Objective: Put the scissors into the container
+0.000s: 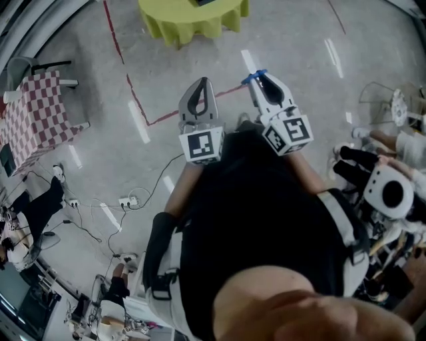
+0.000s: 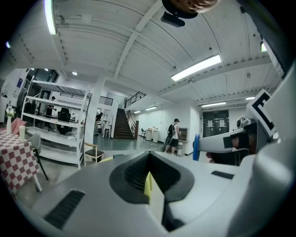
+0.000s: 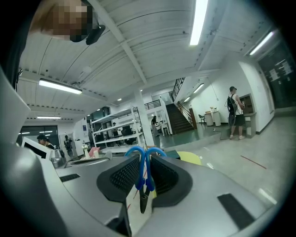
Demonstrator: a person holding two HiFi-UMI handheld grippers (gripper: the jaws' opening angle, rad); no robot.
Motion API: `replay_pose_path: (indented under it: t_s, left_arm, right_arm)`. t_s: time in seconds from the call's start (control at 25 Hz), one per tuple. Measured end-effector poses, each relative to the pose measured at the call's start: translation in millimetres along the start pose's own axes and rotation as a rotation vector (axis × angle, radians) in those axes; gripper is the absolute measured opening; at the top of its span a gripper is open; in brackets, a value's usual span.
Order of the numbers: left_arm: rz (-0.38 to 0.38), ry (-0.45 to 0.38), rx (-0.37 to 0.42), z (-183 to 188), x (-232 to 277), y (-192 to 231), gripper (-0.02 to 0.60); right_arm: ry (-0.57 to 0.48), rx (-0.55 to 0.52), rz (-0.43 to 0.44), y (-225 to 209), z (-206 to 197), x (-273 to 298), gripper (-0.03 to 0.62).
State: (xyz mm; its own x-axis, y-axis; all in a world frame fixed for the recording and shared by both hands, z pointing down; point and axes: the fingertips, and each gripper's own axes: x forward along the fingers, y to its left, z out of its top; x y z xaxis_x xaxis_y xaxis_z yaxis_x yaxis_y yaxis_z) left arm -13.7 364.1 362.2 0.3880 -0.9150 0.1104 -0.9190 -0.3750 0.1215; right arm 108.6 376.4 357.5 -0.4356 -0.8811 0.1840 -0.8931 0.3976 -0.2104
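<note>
Blue-handled scissors (image 3: 144, 172) are clamped upright between the jaws of my right gripper (image 3: 144, 183), with the handle loops sticking out past the tips and the dark blades pointing back toward the camera. In the head view the right gripper (image 1: 265, 85) is held at chest height with the blue handles (image 1: 255, 76) at its tip. My left gripper (image 1: 198, 101) hangs beside it, shut with nothing in it; its pads (image 2: 138, 173) meet in the left gripper view. From there the right gripper's tip with the scissors (image 2: 196, 147) shows at the right. No container is in view.
A yellow-green round table (image 1: 193, 18) stands ahead across the floor. A red-checked table (image 1: 36, 116) and a chair are at the left. Cables and a power strip (image 1: 126, 201) lie on the floor, which carries red tape lines (image 1: 138, 103). White equipment (image 1: 389, 193) crowds the right.
</note>
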Motion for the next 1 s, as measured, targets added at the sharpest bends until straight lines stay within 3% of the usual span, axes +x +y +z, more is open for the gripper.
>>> replay_pose_path:
  t_s: [0.2,0.44,1.0]
  left_arm:
    - [-0.042,-0.003,0.021,-4,-2,15,-0.003]
    - [-0.026,0.006,-0.002,-6,0,35,-0.003]
    - [0.042,-0.003,0.018,-2,69,77,-0.003]
  right_arm:
    - [-0.012,0.010,-0.032,15,-6,8,0.074]
    - [-0.004,0.002,-0.028,24,-5,25,0.074]
    - [-0.038,0.017,-0.018,-25,14,110,0.074]
